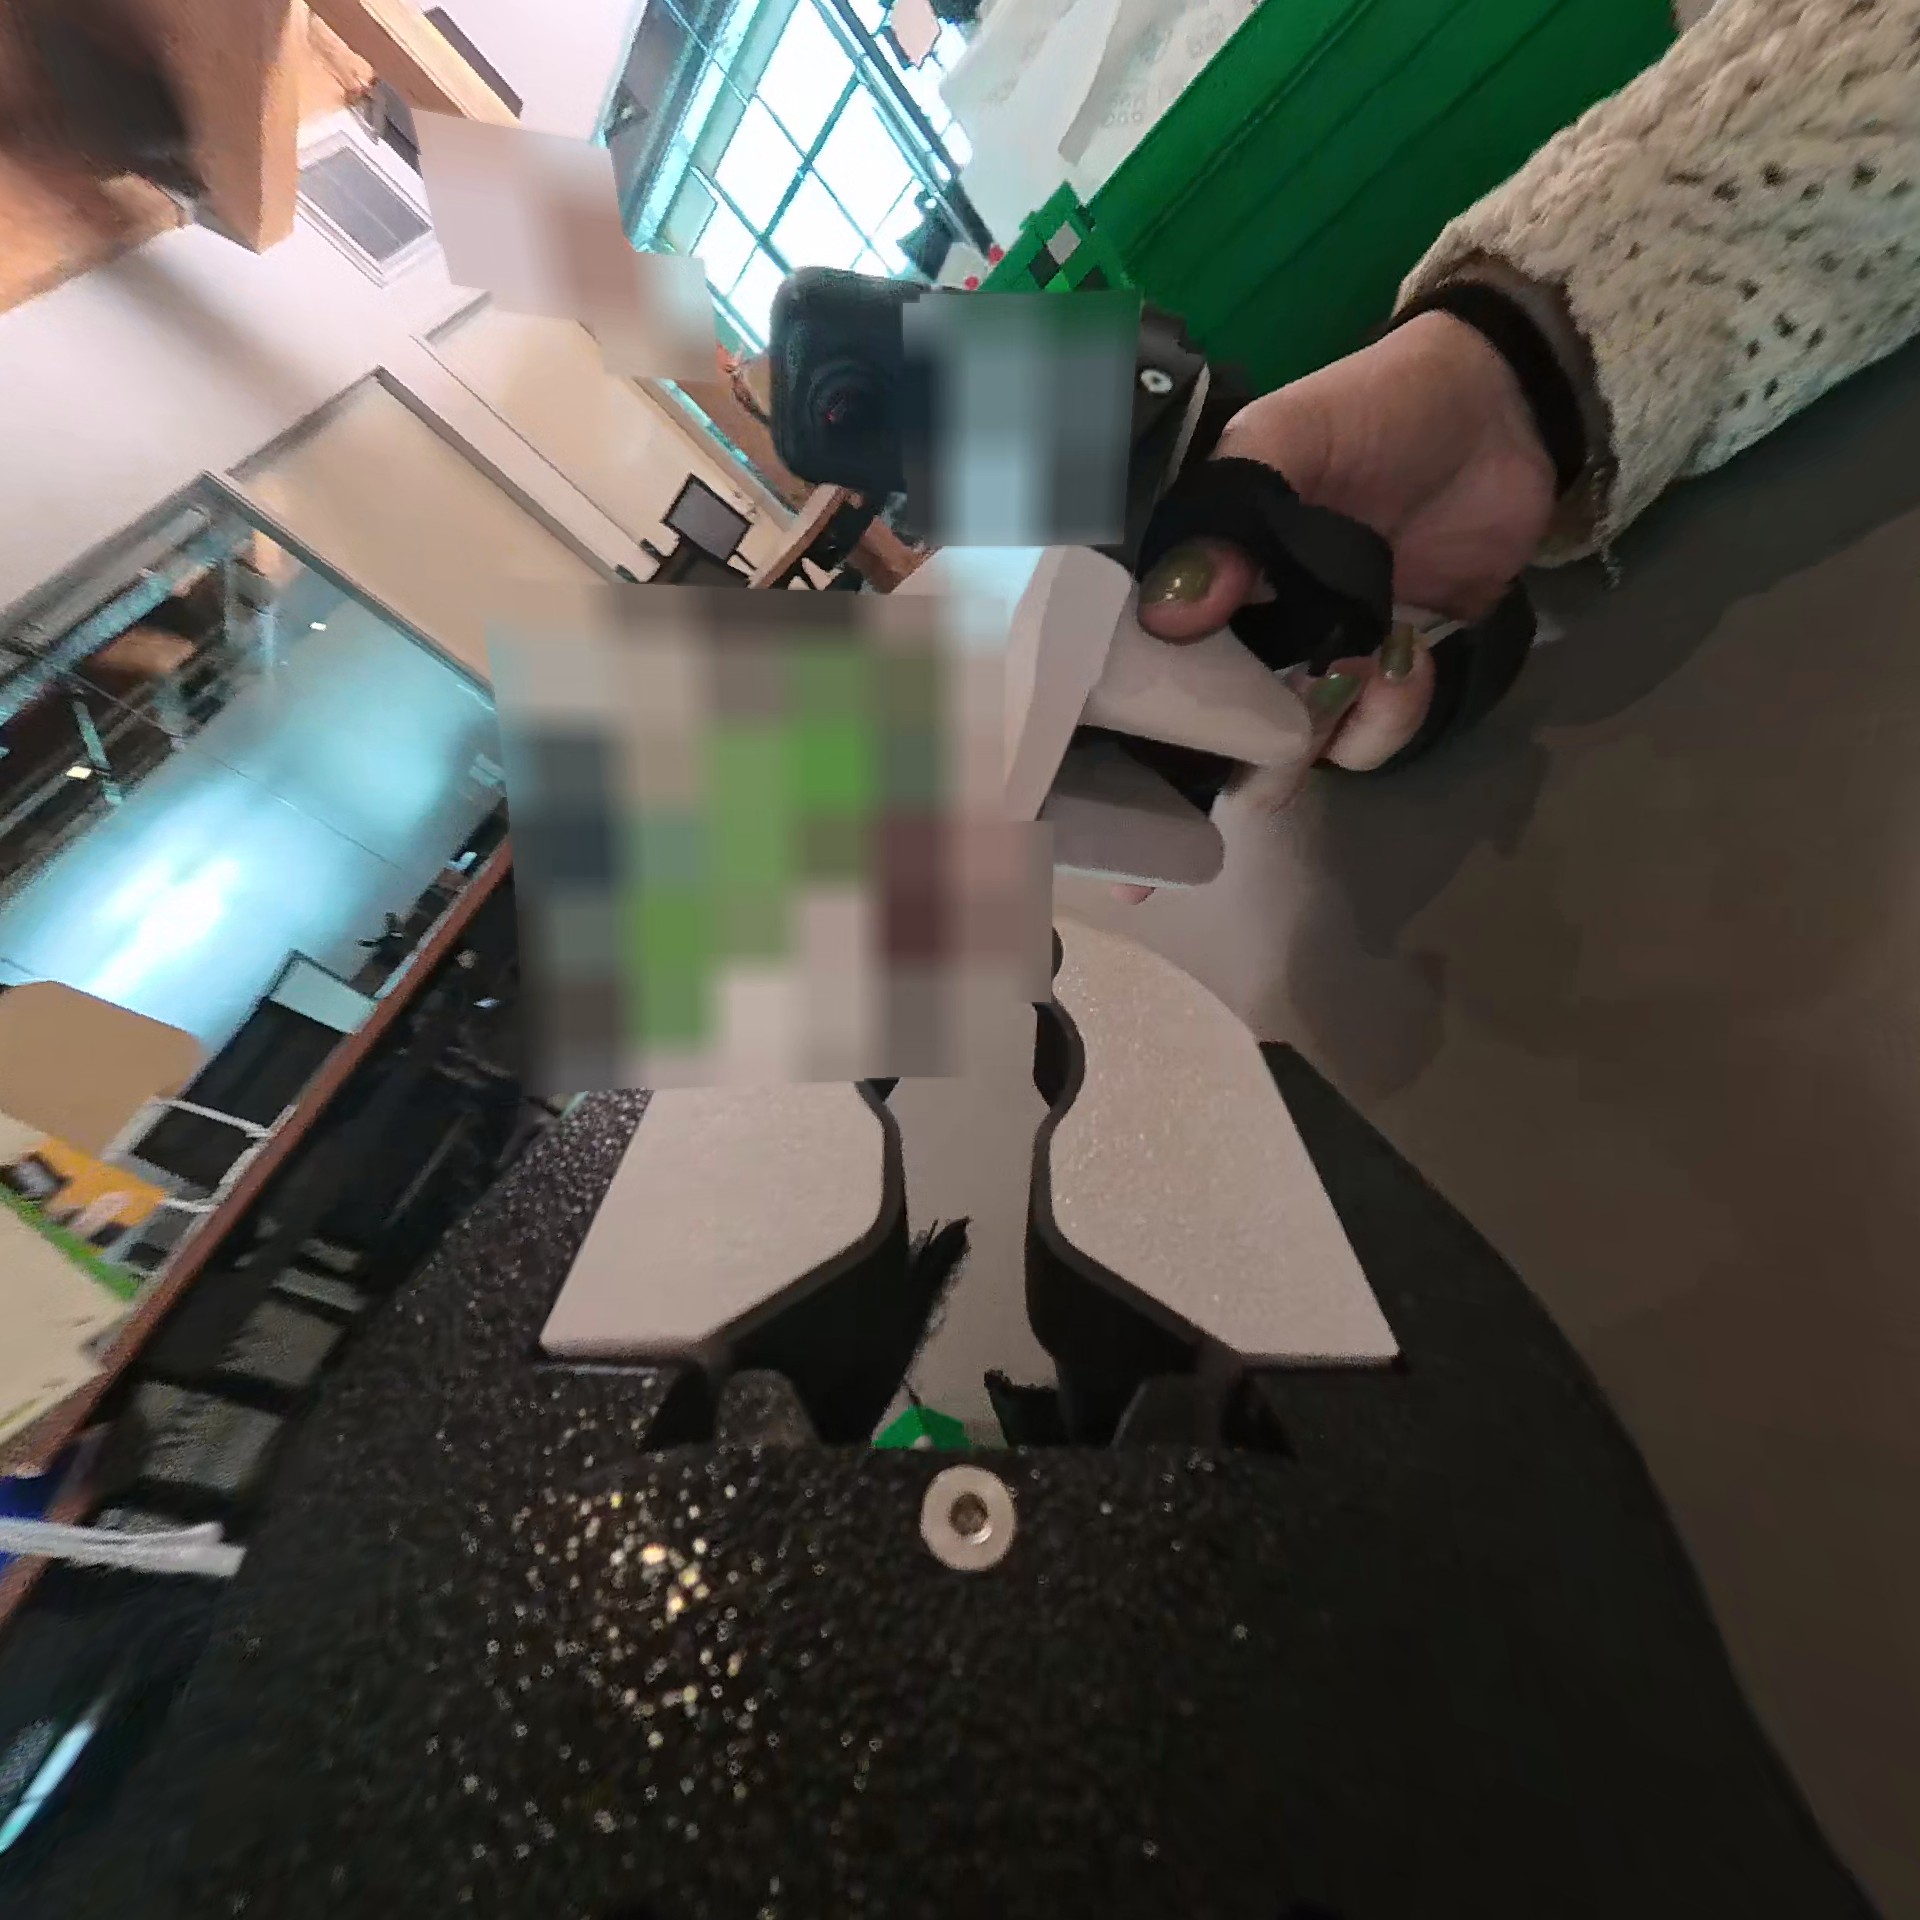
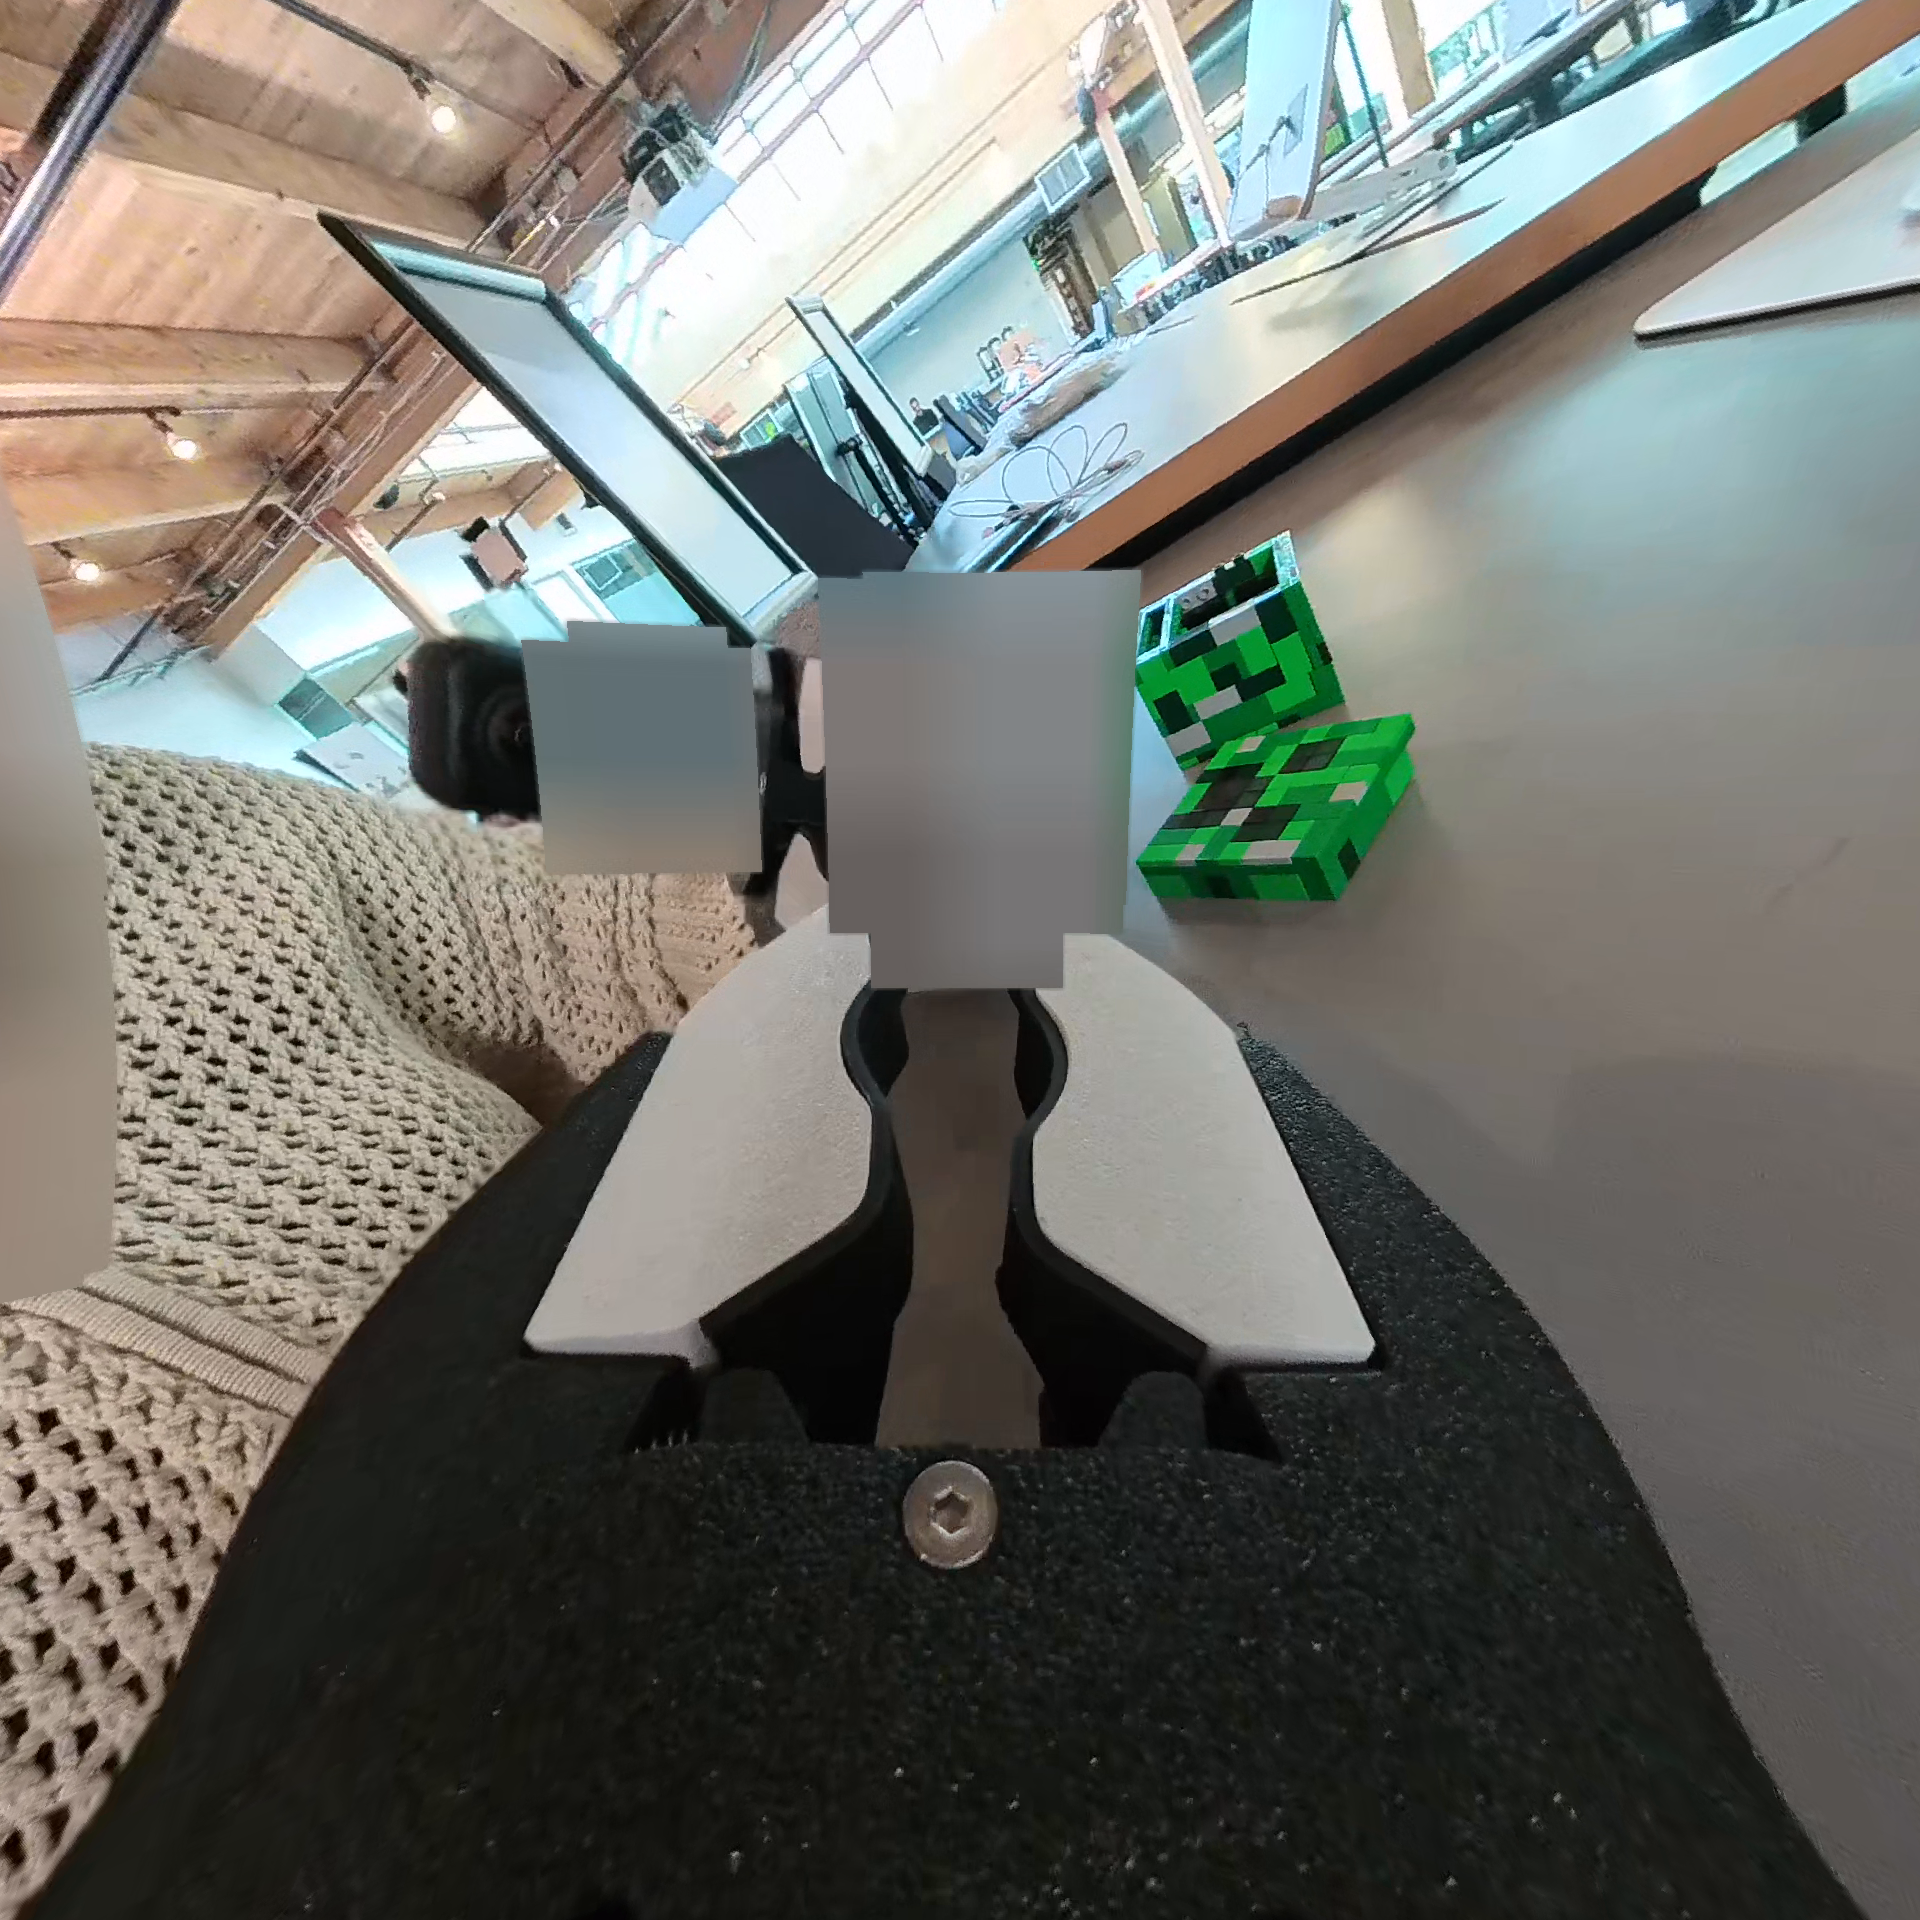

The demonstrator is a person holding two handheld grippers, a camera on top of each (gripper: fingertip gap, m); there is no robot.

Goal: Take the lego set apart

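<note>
Tabletop [image 2: 1662, 1039], grey, carries two detached green-and-black lego chunks at about two o'clock in the right wrist view: an open box-like section [image 2: 1236, 655] just behind a flat slab [image 2: 1283, 810], so separation looks underway, with both chunks unsplit. Each of two tools, left tool [image 1: 971, 1122] and right tool [image 2: 951, 1049], has fingers close together, but mosaic hides the tips; whether either pinches a piece I cannot tell.

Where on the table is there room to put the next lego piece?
The grey table is bare right of and nearer than the flat green block. It is crowded by the hollow green block behind it, and left of both, where the grippers meet.
</note>
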